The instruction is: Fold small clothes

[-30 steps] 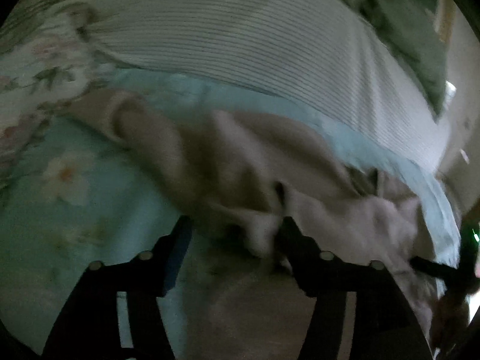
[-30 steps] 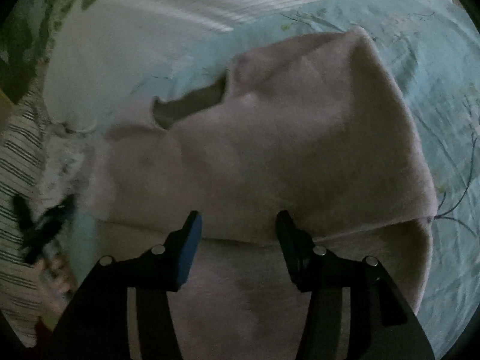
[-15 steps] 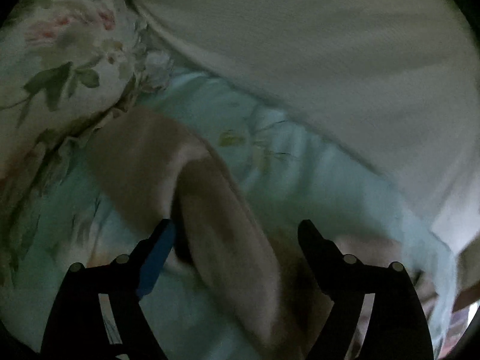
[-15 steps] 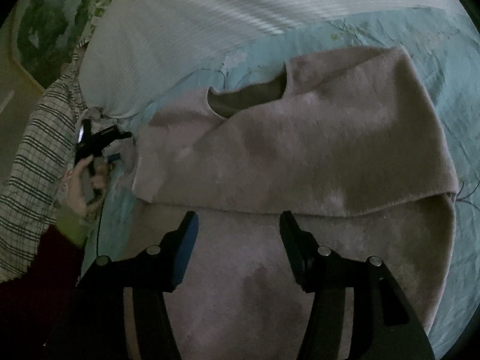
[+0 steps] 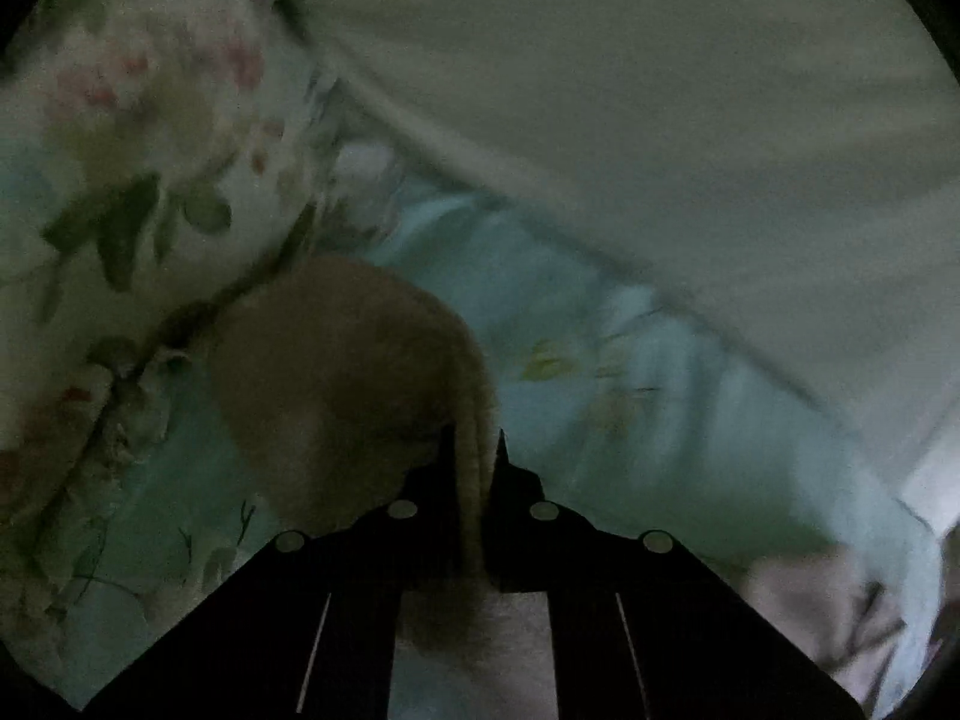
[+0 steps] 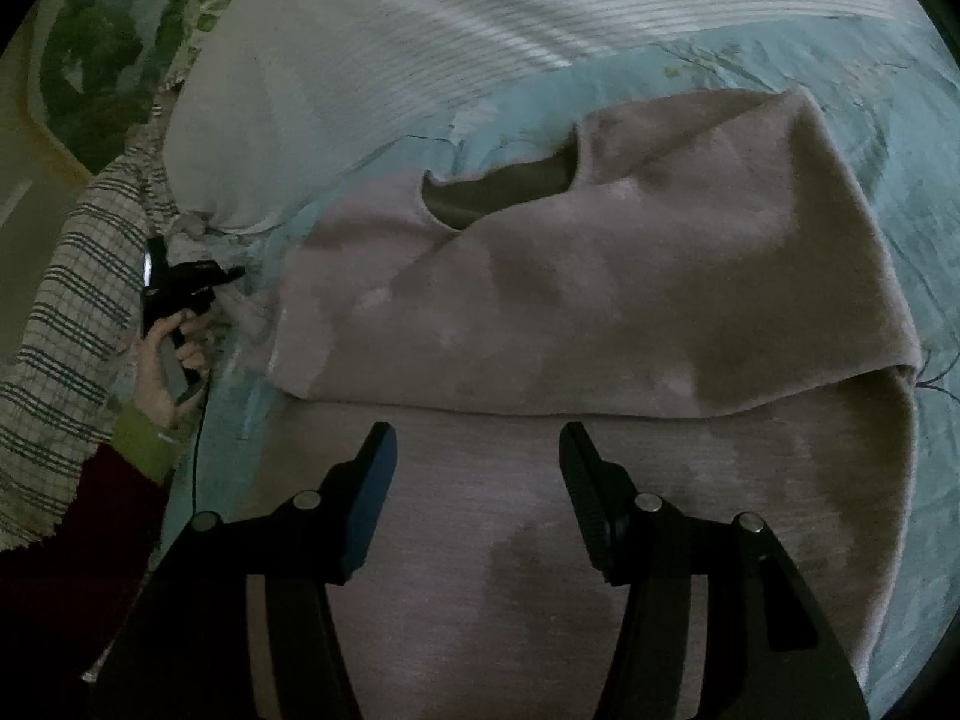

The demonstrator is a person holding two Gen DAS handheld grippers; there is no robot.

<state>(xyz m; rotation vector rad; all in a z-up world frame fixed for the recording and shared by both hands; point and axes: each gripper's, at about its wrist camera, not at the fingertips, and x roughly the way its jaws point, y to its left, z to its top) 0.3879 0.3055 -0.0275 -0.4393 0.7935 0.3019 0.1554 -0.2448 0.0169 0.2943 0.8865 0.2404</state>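
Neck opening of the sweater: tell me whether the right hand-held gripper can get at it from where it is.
Probably yes. The right hand-held gripper is open above the sweater, and only flat knit lies between it and the neck opening.

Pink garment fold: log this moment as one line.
left gripper: shut on pink garment | right gripper: open above it | garment: partly folded on blue bedsheet
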